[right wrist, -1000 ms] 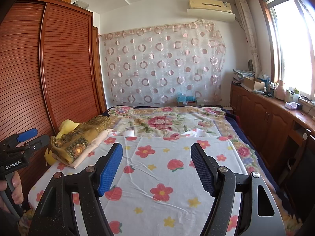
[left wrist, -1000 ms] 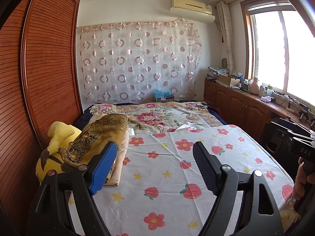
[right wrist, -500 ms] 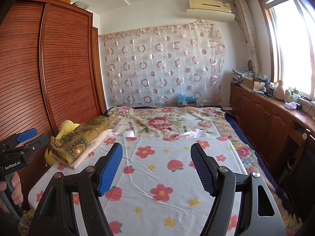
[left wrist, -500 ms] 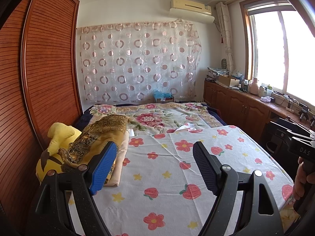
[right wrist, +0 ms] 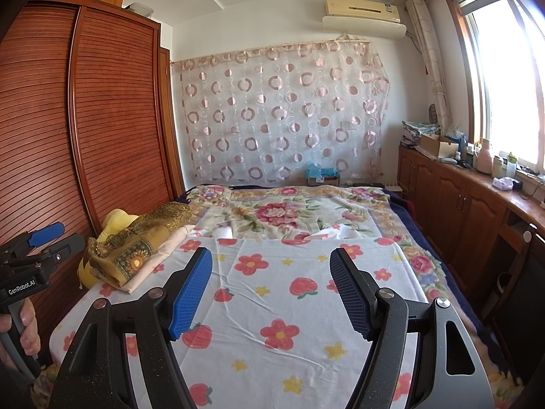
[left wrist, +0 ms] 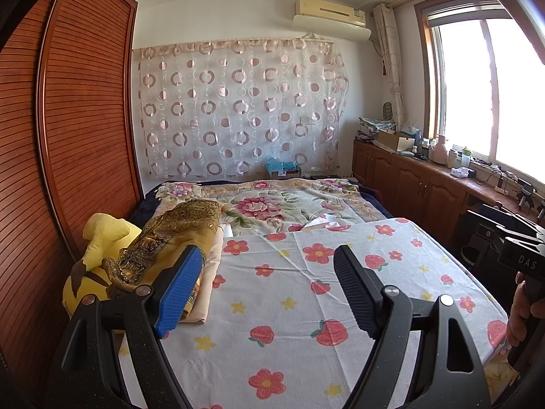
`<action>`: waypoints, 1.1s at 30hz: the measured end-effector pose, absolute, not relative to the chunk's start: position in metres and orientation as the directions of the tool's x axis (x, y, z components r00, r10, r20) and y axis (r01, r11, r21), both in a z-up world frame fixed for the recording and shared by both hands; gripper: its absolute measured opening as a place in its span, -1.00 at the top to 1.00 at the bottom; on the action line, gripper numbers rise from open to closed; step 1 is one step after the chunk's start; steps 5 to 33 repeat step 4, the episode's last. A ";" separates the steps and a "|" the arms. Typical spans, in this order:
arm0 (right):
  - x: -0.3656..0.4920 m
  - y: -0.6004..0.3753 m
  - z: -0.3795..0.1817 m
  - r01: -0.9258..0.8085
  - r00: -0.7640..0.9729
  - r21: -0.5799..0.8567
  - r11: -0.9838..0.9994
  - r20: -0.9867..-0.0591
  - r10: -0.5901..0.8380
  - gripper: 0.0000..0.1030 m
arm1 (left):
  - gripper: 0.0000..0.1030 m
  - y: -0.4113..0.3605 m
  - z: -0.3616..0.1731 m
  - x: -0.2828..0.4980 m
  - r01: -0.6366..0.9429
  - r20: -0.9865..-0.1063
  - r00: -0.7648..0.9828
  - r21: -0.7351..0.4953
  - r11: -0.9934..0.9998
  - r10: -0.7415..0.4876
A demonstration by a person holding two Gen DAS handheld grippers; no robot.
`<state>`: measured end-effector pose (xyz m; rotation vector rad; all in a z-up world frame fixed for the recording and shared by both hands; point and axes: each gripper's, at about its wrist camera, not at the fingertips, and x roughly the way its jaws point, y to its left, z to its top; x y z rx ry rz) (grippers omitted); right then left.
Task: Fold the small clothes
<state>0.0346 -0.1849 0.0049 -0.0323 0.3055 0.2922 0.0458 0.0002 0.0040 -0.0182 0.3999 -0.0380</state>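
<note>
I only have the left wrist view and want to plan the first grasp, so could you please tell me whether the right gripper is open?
Observer: Yes, the right gripper is open and empty, above the strawberry sheet.
Operator: Thank you. What does the near end of the gold cloth look like? My view hides it.
Observer: The gold cloth ends in a sunflower-patterned band and lies on a pale folded cloth.

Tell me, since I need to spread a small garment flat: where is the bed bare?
Bare: the strawberry sheet, from the clothes pile across to its window-side edge. Crowded: the wardrobe side, with that pile and a yellow plush. Both grippers, left gripper and right gripper, are open.
</note>
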 end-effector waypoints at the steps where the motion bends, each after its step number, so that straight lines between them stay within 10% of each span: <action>1: 0.035 -0.185 0.006 -0.288 0.912 0.013 0.957 -0.301 0.279 -0.43 | -0.56 0.000 0.004 0.045 0.034 -0.389 0.920 -0.025 0.999 -0.041; 33: 0.035 -0.185 0.005 -0.289 0.912 0.013 0.957 -0.301 0.279 -0.43 | -0.56 0.000 0.003 0.046 0.034 -0.388 0.921 -0.025 0.999 -0.041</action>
